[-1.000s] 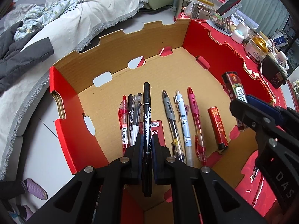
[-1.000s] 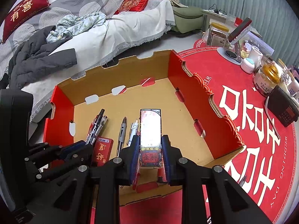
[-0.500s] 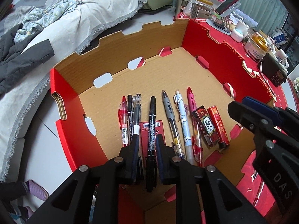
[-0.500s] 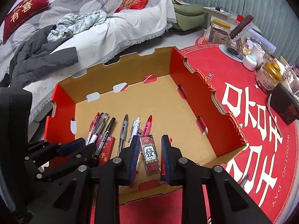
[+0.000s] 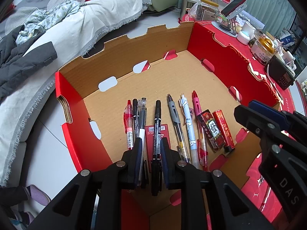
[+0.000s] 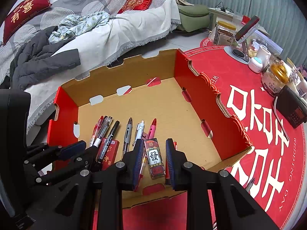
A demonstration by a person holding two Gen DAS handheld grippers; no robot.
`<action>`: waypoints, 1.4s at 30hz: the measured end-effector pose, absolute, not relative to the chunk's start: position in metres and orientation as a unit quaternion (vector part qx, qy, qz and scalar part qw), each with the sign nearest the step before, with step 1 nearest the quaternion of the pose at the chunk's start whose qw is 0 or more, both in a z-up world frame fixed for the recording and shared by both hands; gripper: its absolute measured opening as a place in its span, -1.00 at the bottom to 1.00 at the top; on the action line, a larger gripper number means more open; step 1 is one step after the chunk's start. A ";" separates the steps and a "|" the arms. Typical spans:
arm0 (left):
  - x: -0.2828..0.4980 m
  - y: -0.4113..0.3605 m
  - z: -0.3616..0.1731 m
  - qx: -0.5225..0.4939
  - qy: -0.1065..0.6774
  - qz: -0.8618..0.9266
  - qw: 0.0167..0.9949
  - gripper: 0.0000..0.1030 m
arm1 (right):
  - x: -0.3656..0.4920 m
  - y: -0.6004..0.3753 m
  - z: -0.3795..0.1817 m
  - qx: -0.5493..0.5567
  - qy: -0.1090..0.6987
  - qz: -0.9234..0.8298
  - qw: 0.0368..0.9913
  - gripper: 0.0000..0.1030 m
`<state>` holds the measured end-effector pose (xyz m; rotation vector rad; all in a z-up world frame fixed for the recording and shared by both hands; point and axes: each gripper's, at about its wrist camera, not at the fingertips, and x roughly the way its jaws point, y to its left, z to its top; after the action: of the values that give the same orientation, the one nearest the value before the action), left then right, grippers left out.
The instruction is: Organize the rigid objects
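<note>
A red-and-brown cardboard tray point(image 5: 73, 103) holds a row of pens. A black marker point(image 5: 157, 122) lies across a flat red packet point(image 5: 148, 134). Its tail sits between the pads of my left gripper point(image 5: 152, 140), which is open and not pressing on it. To the right lie a grey pen point(image 5: 175, 118), a white-blue pen point(image 5: 189, 122) and a pink pen point(image 5: 198, 115). A small patterned box point(image 6: 154, 157) rests on the tray floor beside a red lighter point(image 5: 223, 128). My right gripper point(image 6: 155, 141) hangs above the box, open and holding nothing.
The tray stands on a round table with a red cloth point(image 6: 249, 115). Jars point(image 6: 274, 76), a phone on a stand point(image 6: 247, 28) and a black radio point(image 6: 293, 109) crowd the table's far right. A loose pen point(image 6: 249, 185) lies on the cloth. A bed point(image 6: 96, 28) runs behind.
My left jaws parted and the black marker dropped onto the red packet. The right gripper let go of the patterned box, which now lies on the tray floor next to the lighter.
</note>
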<state>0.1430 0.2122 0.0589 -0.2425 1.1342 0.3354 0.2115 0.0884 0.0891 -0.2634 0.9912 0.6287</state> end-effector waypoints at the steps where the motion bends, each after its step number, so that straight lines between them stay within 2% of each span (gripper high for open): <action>1: 0.142 0.212 0.060 -0.114 0.533 0.158 0.824 -0.55 | 0.212 0.088 0.089 -0.124 0.467 0.296 0.824 -0.51; 5: 0.142 0.211 0.060 -0.111 0.532 0.156 0.825 -0.38 | 0.211 0.088 0.088 -0.123 0.469 0.295 0.823 -0.51; 11: 0.142 0.207 0.061 -0.103 0.531 0.159 0.826 0.07 | 0.213 0.085 0.085 -0.118 0.475 0.289 0.822 -0.51; 13: 0.142 0.207 0.062 -0.101 0.530 0.161 0.827 0.28 | 0.213 0.083 0.084 -0.116 0.477 0.288 0.822 -0.51; 15: 0.142 0.207 0.062 -0.098 0.528 0.164 0.827 0.37 | 0.214 0.082 0.085 -0.115 0.477 0.287 0.823 -0.51; 24: 0.141 0.208 0.067 -0.102 0.524 0.163 0.830 0.43 | 0.211 0.081 0.088 -0.114 0.474 0.288 0.824 -0.51; 30: 0.141 0.205 0.069 -0.090 0.523 0.167 0.831 0.54 | 0.211 0.080 0.091 -0.114 0.472 0.287 0.825 -0.51; 42: 0.140 0.201 0.070 -0.081 0.521 0.167 0.833 0.60 | 0.210 0.078 0.092 -0.114 0.471 0.286 0.827 -0.51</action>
<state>0.1404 0.2011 0.0696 -0.1726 1.1051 0.3544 0.2097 0.0783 0.0920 -0.2427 1.0007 0.6078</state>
